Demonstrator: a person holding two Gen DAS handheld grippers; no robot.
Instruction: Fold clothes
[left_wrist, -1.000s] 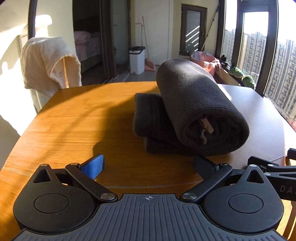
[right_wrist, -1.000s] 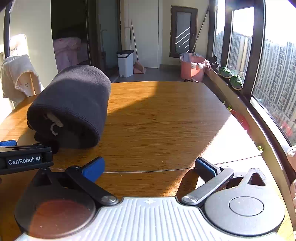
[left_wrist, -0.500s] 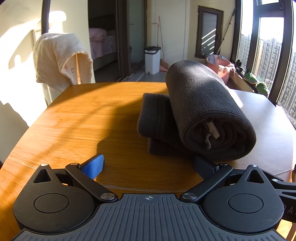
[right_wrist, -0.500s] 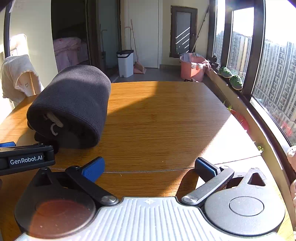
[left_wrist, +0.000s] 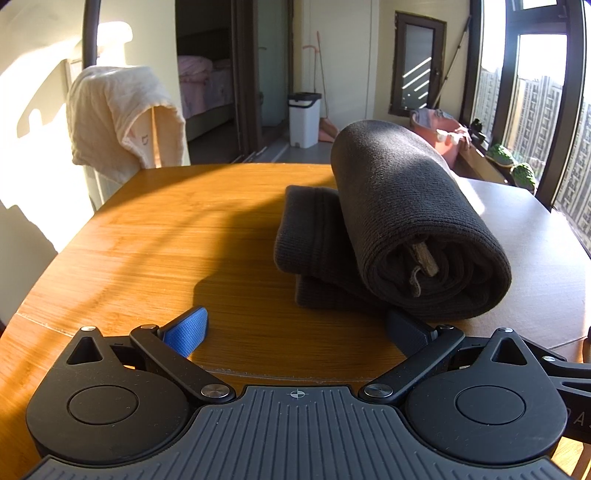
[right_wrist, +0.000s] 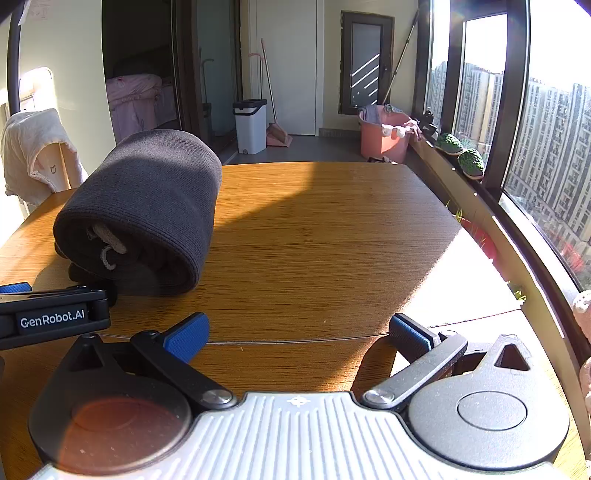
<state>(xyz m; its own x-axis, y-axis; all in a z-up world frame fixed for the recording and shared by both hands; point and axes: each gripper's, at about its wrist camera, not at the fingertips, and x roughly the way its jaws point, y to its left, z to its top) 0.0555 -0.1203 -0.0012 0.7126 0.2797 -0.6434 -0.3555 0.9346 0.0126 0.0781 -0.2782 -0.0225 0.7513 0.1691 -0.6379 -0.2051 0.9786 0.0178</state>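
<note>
Both claws stand apart, holding nothing: the left gripper (left_wrist: 297, 332) and right gripper (right_wrist: 298, 332) hover low over the table (right_wrist: 332, 236). A rolled dark garment (left_wrist: 413, 229) lies at one o'clock from the left gripper, ten o'clock from the right.

The left gripper (left_wrist: 297, 326) sits low, pointing forward and level, its jaws spread wide; its left finger carries a blue pad (left_wrist: 185, 331) catching sunlight, while the right pad (left_wrist: 408, 329) lies in shadow; nothing sits between them; the dark linkage arms and round pivot housings fill the bottom of the left wrist view. The right gripper (right_wrist: 298, 334) is likewise level and low, its jaws spread just as wide, with nothing between its blue pads (right_wrist: 186, 336); its body is pale grey; in the right wrist view, the left gripper's black side shows at the left edge, close beside the right gripper.
</note>
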